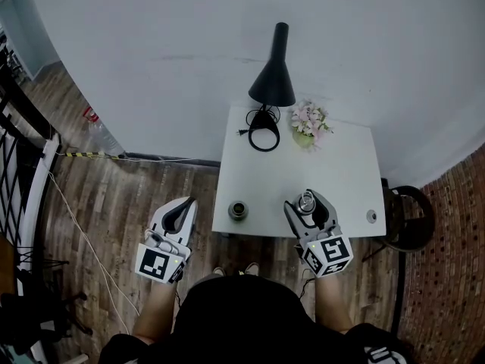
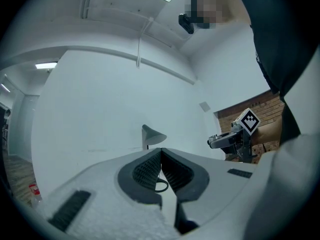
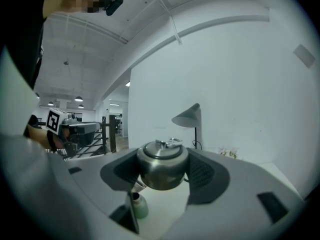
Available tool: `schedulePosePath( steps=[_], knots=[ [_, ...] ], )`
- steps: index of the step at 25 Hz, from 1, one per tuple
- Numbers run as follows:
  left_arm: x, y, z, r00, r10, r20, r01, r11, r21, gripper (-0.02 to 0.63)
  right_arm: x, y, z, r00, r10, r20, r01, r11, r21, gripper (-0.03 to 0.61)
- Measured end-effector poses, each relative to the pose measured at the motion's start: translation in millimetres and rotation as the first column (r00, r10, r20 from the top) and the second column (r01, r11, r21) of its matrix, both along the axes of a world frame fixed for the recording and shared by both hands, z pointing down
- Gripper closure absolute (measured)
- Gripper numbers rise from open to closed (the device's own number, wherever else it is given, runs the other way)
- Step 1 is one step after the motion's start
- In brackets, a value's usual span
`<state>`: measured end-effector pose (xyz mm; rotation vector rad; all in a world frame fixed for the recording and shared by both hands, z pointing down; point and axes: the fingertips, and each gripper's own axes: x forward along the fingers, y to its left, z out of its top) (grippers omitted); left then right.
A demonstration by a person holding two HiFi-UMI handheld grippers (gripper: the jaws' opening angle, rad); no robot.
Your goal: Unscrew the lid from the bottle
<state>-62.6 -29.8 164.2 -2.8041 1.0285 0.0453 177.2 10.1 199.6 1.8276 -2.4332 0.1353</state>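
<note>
Lid [image 3: 161, 165] of smooth steel sits clamped by its round wall in our right gripper's [image 1: 308, 203] jaws. It is rigid and likely slippery, so we grip its sides. What seems the small green bottle [image 1: 238, 210] stands apart on the counter [image 1: 333, 165], light and easily tipped. Our left gripper [image 1: 182, 205] has its jaws together, empty.

We hold our left gripper [image 1: 185, 206] level, its jaws pressed together and empty. Our right gripper [image 1: 307, 198] points almost level, clamped on a steel lid [image 3: 161, 167].
</note>
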Motion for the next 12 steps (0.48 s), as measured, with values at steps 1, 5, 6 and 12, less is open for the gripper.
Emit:
schedulePosePath(
  steps=[1,5,6,12],
  knots=[
    [-0.5,0.8,1.0,1.0,0.0,0.0,0.0,1.0,-0.003,0.592,-1.1,-0.2,1.4,1.0,0.001,0.0,-0.001,1.0,-0.003,0.313],
    [-0.3,4.0,7.9,1.0,0.006,0.012,-0.006,1.0,-0.023,0.592,-5.6,-0.7,8.0,1.0,0.0,0.008,0.0,1.0,-0.02,0.313],
    [-0.9,4.9,8.5,1.0,0.006,0.012,-0.006,1.0,-0.024,0.592,-7.4,-0.5,8.9,1.0,-0.002,0.009,0.002,1.0,-0.021,0.313],
    [-8.4,9.4,13.1,1.0,-0.006,0.014,0.006,0.999,-0.031,0.592,-18.4,1.1,13.2,1.0,-0.019,-0.009,0.019,1.0,-0.021,0.313]
  ],
)
